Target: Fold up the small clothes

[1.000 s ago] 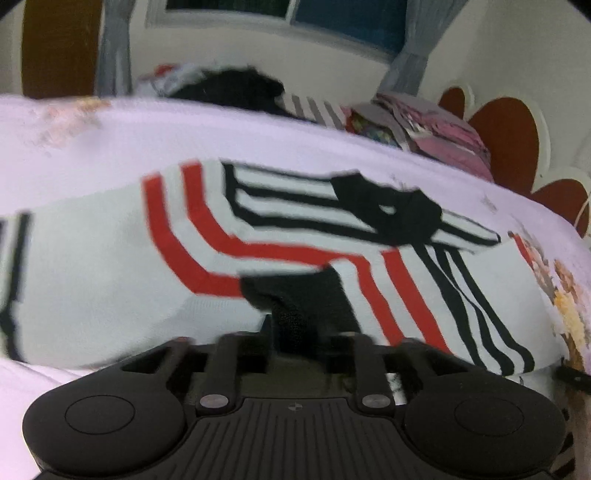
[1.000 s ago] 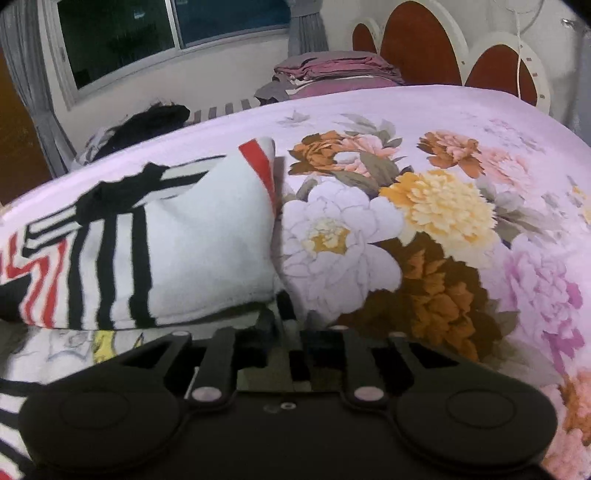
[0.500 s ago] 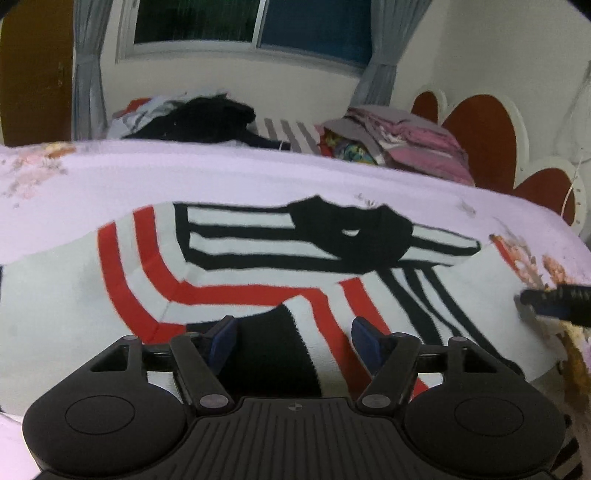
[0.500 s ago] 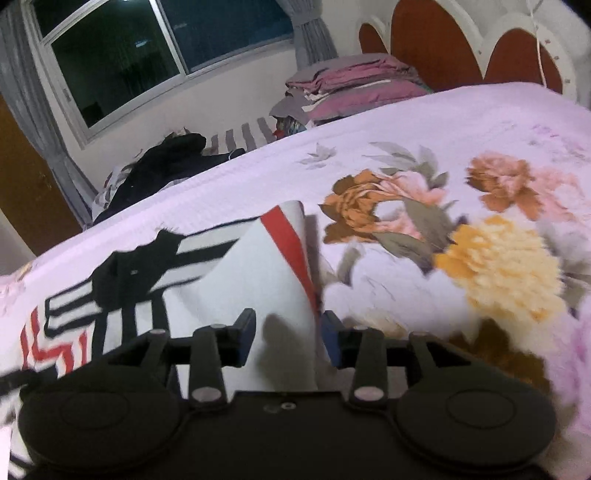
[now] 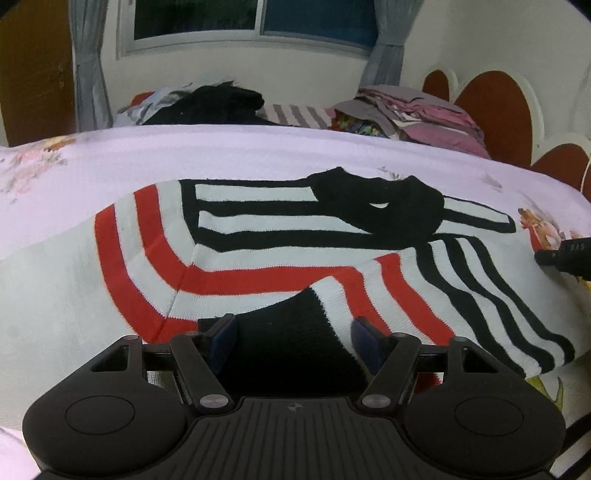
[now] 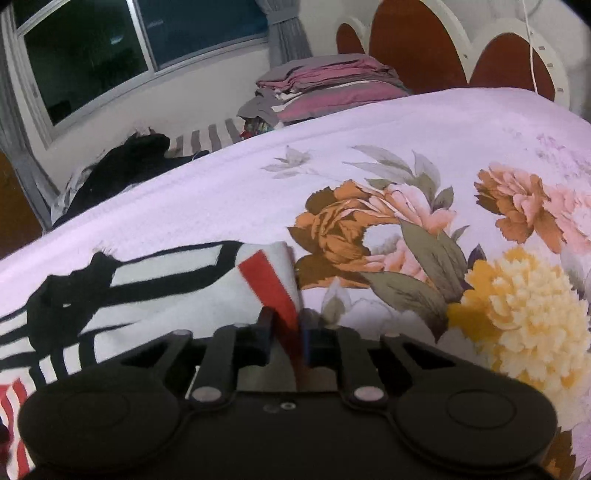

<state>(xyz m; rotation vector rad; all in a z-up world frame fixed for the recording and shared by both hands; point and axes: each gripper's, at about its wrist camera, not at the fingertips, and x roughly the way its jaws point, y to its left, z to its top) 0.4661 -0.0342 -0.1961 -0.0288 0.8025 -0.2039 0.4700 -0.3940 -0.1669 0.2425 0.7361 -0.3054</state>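
We see the left gripper [image 5: 293,341] pitched down toward the bed, jaws spread wide; they widened in the past second, and the pads press on nothing. Between them lies the black cuff of the white knit sweater with red and black stripes [image 5: 258,254], which spreads out flat ahead of the tool and to both sides. Beyond its black collar runs bare pink floral bedspread [image 5: 221,155].

The right gripper [image 6: 286,334] is angled down likewise, and its jaws have just been closing. They now stand narrow, with a red-striped corner of the sweater [image 6: 184,295] between the blue pads; we read this as a pinch. The rest of the garment stretches away to the tool's left. To its right and ahead lie large printed orange, pink and yellow flowers on the bedspread [image 6: 369,140]. The right gripper's black tip also shows at the far right of the left wrist view, at the sweater's edge.

Farther off, past the bed's far edge: a dark heap of clothes [image 5: 218,105], a stack of folded pink and grey textiles [image 5: 417,118], a scalloped brown-and-white headboard [image 5: 491,114], a dark window with grey curtains [image 5: 258,22]. Nothing blocks either tool.
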